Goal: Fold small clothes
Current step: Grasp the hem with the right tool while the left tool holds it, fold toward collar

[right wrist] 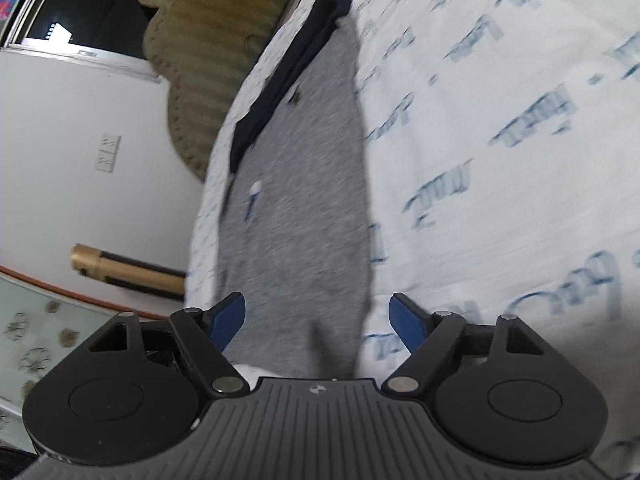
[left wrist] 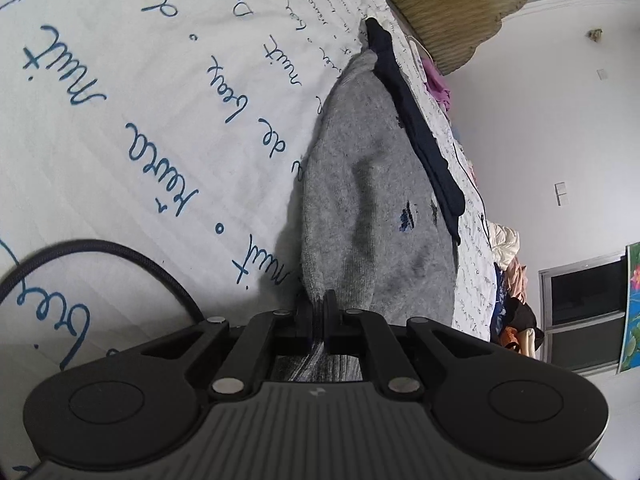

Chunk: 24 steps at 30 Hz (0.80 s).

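A grey knitted garment (left wrist: 372, 200) with a dark navy band (left wrist: 420, 128) along one edge lies on a white bedcover (left wrist: 120, 120) printed with blue handwriting. My left gripper (left wrist: 319, 320) is shut on the near edge of the grey garment, cloth pinched between its jaws. In the right wrist view the same grey garment (right wrist: 296, 208) with its navy band (right wrist: 292, 64) stretches away from me. My right gripper (right wrist: 318, 320) is open, blue pads on either side of the garment's near end, holding nothing. That view is motion-blurred.
A tan padded headboard (left wrist: 448, 4) stands at the bed's far end, also in the right wrist view (right wrist: 208, 52). A heap of clothes (left wrist: 512, 280) lies at the bed's edge. A black cable (left wrist: 120, 256) crosses the bedcover. White wall (right wrist: 60, 152) and a gold tube (right wrist: 120, 270) lie beside the bed.
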{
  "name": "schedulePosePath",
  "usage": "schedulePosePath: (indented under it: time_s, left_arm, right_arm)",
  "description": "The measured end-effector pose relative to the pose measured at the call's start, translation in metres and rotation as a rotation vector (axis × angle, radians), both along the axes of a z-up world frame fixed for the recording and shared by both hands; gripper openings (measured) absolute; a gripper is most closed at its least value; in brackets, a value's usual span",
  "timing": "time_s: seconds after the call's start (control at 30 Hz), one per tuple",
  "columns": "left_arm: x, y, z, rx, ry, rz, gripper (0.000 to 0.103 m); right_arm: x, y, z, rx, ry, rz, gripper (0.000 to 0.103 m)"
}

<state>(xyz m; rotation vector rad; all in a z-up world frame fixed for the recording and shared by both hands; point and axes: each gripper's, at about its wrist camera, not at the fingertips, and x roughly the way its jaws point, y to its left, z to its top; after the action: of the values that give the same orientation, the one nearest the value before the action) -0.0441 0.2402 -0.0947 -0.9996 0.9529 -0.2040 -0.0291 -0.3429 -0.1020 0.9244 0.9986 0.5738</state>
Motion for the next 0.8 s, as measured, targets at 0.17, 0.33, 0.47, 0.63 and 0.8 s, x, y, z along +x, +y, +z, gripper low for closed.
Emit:
schedulePosePath:
  time_s: [0.17, 0.33, 0.47, 0.63, 0.8]
  left_arm:
    - [0.001, 0.001, -0.003, 0.002, 0.021, 0.004, 0.004]
    - [0.002, -0.001, -0.008, 0.033, 0.011, -0.005, 0.005]
    - [-0.001, -0.004, 0.006, 0.068, 0.000, 0.023, 0.004]
    - [-0.005, 0.000, 0.022, 0.184, -0.004, 0.007, 0.004]
    - [-0.007, 0.007, 0.010, 0.162, 0.017, 0.027, 0.004]
  right_arm:
    - [0.006, 0.014, -0.015, 0.005, 0.047, -0.005, 0.033]
    - [-0.001, 0.027, -0.027, 0.009, 0.040, 0.012, 0.006]
    - [-0.003, 0.014, -0.003, -0.003, -0.018, 0.001, 0.008]
    - [-0.007, -0.027, 0.024, -0.120, -0.055, -0.021, 0.007]
    - [-0.008, -0.025, -0.010, -0.123, 0.008, -0.014, 0.007]
